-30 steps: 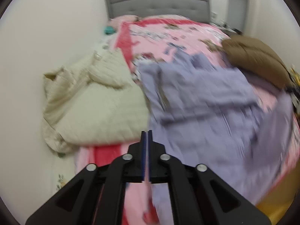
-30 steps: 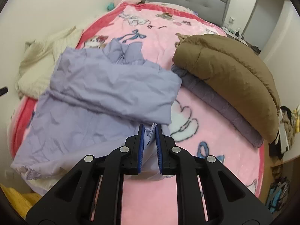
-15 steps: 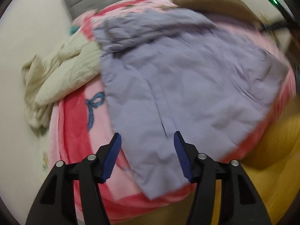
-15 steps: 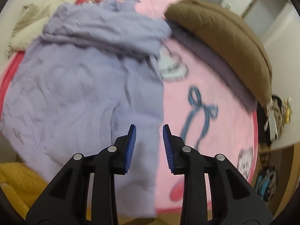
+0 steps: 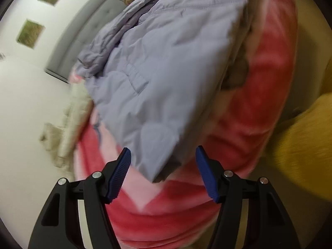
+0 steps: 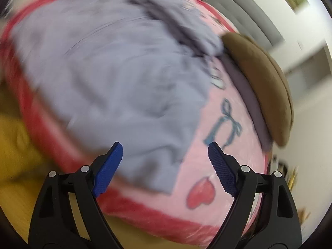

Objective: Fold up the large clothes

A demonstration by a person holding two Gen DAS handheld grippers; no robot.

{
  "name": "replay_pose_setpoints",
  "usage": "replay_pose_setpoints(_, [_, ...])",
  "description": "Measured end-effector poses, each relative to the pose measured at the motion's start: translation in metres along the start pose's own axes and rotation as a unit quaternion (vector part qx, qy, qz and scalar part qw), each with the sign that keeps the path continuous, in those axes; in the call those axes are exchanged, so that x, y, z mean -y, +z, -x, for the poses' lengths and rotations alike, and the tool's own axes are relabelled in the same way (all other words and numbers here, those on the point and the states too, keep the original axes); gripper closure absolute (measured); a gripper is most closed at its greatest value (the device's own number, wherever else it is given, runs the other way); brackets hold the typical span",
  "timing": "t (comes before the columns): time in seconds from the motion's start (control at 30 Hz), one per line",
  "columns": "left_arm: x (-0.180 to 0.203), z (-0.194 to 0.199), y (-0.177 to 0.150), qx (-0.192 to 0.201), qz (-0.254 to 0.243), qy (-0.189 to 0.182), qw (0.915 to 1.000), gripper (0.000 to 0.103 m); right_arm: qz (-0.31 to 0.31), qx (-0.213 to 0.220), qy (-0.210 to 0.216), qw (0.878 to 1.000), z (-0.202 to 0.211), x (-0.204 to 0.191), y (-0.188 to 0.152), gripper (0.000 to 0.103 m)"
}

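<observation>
A large lavender quilted jacket lies spread on the pink bed blanket, one corner hanging near the bed's edge. My left gripper is open and empty, its jaws on either side of that corner, just short of it. In the right wrist view the jacket is blurred and fills the left of the bed. My right gripper is open and empty, just above the jacket's near hem.
A folded brown jacket lies on a grey one at the bed's right side. A cream quilted garment lies crumpled by the wall. The grey headboard stands at the far end. Yellow floor borders the bed.
Both grippers were shut on the jacket's fabric a second ago, then opened and let it drop flat. Both have swung down toward the near edge of the bed.
</observation>
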State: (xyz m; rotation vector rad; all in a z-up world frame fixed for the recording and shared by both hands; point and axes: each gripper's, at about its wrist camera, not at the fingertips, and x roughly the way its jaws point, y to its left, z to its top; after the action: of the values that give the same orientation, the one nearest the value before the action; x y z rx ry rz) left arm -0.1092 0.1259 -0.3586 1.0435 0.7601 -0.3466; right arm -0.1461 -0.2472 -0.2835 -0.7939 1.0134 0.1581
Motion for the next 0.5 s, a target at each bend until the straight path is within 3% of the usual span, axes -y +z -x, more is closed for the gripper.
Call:
replay_pose_setpoints(0.13, [-0.002,-0.011,-0.006,-0.019,0.030,0.057,0.9977,0.039,0.023,0.009,-0.024,0.999,-0.007,-0.022,-0.020,0.022])
replay_pose_setpoints(0.27, [-0.015,-0.015,-0.001,-0.022,0.058,0.100,0.9931,0.039,-0.010,0.017,-0.051,0.999,-0.012,-0.019,-0.023,0.022])
replay_pose_setpoints(0.43, [-0.035,-0.002,0.009,0.008,0.082,0.116,0.9898,0.039,-0.051,0.012,-0.059,0.997,-0.010,-0.006,-0.027,0.022])
replay_pose_setpoints(0.5, [-0.041,-0.008,0.009,-0.005,0.102,0.092,0.9906,0.039,-0.068,0.010,-0.069,0.995,-0.011,0.001,-0.029,0.022])
